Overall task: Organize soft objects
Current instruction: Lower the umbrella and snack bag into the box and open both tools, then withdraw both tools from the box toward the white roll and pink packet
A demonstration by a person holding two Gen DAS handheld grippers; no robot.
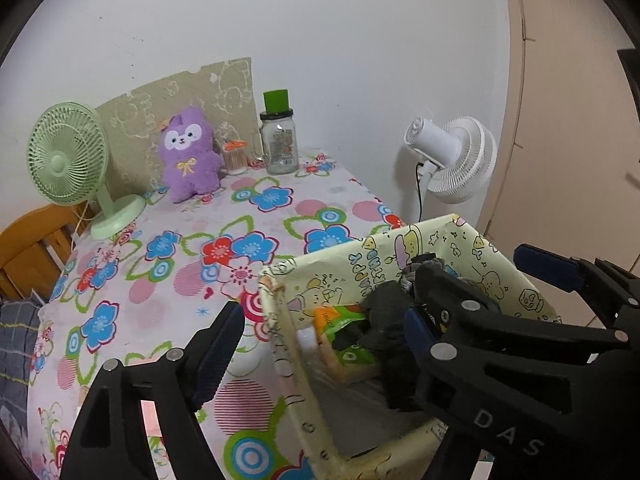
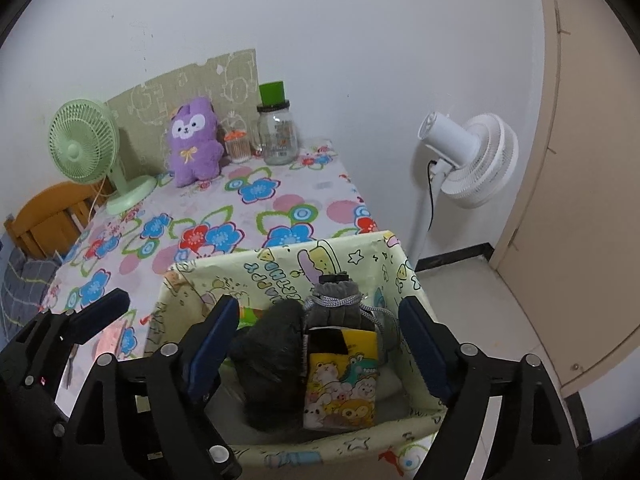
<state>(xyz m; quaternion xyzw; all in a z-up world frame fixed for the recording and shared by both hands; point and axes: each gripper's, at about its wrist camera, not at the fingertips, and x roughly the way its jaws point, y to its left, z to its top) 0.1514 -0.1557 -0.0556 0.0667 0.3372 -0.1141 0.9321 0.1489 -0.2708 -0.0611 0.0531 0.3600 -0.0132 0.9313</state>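
So, left wrist view first: the left gripper (image 1: 320, 324) has its jaws spread wide with nothing between the pads, straddling the near-left wall of the fabric bin (image 1: 280, 320), one finger outside over the tablecloth (image 1: 180, 248). The purple plush (image 1: 188, 156) sits upright at the far end against the wall, well apart and up-left from this gripper, so I'd guess it's the left hand's job.

Right wrist view: the right gripper (image 2: 320, 340) is also wide open and empty, hanging right over the bin. Inside sit a dark fuzzy bundle (image 2: 268, 360), a grey drawstring pouch (image 2: 336, 300) and a cartoon-print pack (image 2: 344, 384), all standing upright side by side.
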